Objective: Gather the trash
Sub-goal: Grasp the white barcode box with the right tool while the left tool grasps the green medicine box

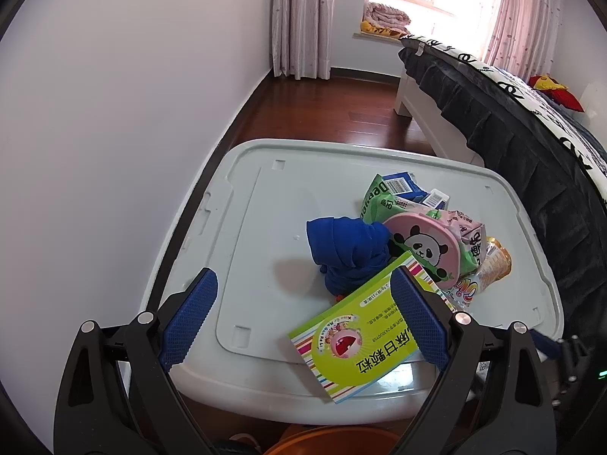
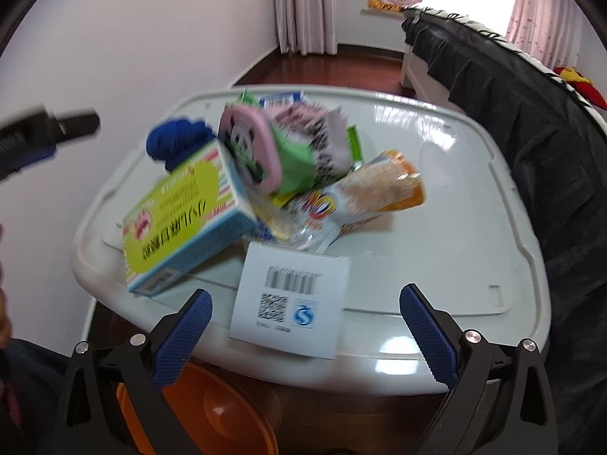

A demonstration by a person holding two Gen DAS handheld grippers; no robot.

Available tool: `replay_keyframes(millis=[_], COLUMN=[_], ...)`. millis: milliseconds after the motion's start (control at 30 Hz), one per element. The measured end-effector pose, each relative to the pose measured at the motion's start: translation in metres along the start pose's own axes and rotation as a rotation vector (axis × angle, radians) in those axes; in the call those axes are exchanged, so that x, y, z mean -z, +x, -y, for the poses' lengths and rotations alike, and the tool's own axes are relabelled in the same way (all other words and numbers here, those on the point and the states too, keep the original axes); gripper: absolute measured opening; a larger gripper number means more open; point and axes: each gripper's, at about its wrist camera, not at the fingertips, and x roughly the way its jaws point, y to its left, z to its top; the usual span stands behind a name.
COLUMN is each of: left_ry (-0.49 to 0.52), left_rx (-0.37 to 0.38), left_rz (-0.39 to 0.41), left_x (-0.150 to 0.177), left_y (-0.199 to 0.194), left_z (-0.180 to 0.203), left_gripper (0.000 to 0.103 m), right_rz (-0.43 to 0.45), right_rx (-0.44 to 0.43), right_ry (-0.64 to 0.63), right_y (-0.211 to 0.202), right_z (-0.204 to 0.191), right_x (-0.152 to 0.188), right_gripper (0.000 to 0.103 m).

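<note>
A heap of trash lies on a white plastic lid [image 1: 265, 197] [image 2: 455, 204]. It holds a yellow-green medicine box [image 1: 356, 337] [image 2: 178, 212], a blue cloth [image 1: 349, 250] [image 2: 174, 144], a pink panda container [image 1: 428, 246] [image 2: 250, 148], green and pink wrappers [image 1: 375, 197] [image 2: 322, 140] and an orange snack bag [image 1: 493, 265] [image 2: 383, 185]. A white barcode card [image 2: 292, 303] lies at the lid's near edge. My left gripper [image 1: 303, 318] is open, its right finger over the medicine box. My right gripper [image 2: 307, 337] is open, straddling the white card.
An orange bin [image 2: 212, 409] [image 1: 330, 441] stands on the floor below the lid's near edge. A bed with a dark cover [image 1: 531, 132] [image 2: 531, 113] runs along the right. A white wall [image 1: 114, 113] is on the left. The left gripper shows at the right wrist view's left edge [image 2: 45, 129].
</note>
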Motion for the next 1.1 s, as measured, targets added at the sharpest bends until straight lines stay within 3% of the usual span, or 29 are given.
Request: replay_keyframes(millis=[167, 200, 233, 267, 367, 567, 800, 933, 1033, 1100], left_ry=[0.006, 0.004, 0.001, -0.001, 0.000, 0.037, 0.310, 0.575, 0.664, 0.668], left_rx=[0.002, 0.003, 0.004, 0.004, 0.007, 0.020, 0.066, 0.079, 0.154, 0.213], left_rz=[0.008, 0.009, 0.009, 0.008, 0.009, 0.008, -0.009, 0.004, -0.001, -0.025], left_x=[0.000, -0.001, -0.001, -0.001, -0.001, -0.002, 0.010, 0.034, 0.047, 0.050], left_y=[-0.002, -0.002, -0.002, -0.002, -0.003, -0.003, 0.009, 0.020, 0.027, 0.033], left_z=[-0.001, -0.003, -0.004, -0.004, -0.004, -0.003, 0.019, 0.040, 0.049, 0.050], left_gripper=[0.090, 0.090, 0.090, 0.090, 0.090, 0.090, 0.090, 0.090, 0.090, 0.090], right_rz=[-0.060, -0.065, -0.077, -0.088, -0.089, -0.037, 0.038, 0.061, 0.074, 0.082], right_rx=[0.021, 0.020, 0.006, -0.011, -0.032, 0.007, 0.052, 0.039, 0.022, 0.013], right_ry=[0.012, 0.015, 0.021, 0.030, 0.058, 0.028, 0.024, 0.058, 0.084, 0.093], right_y=[0.024, 0.028, 0.031, 0.034, 0.035, 0.016, -0.016, -0.024, -0.034, -0.035], right_z=[-0.004, -0.003, -0.002, -0.002, 0.003, 0.003, 0.017, 0.035, 0.047, 0.050], right_x=[0.002, 0.002, 0.003, 0.003, 0.002, 0.001, 0.001, 0.001, 0.000, 0.002], right_gripper=[0.097, 0.091, 0.074, 0.067, 0.065, 0.063, 0.063, 0.063, 0.063, 0.063])
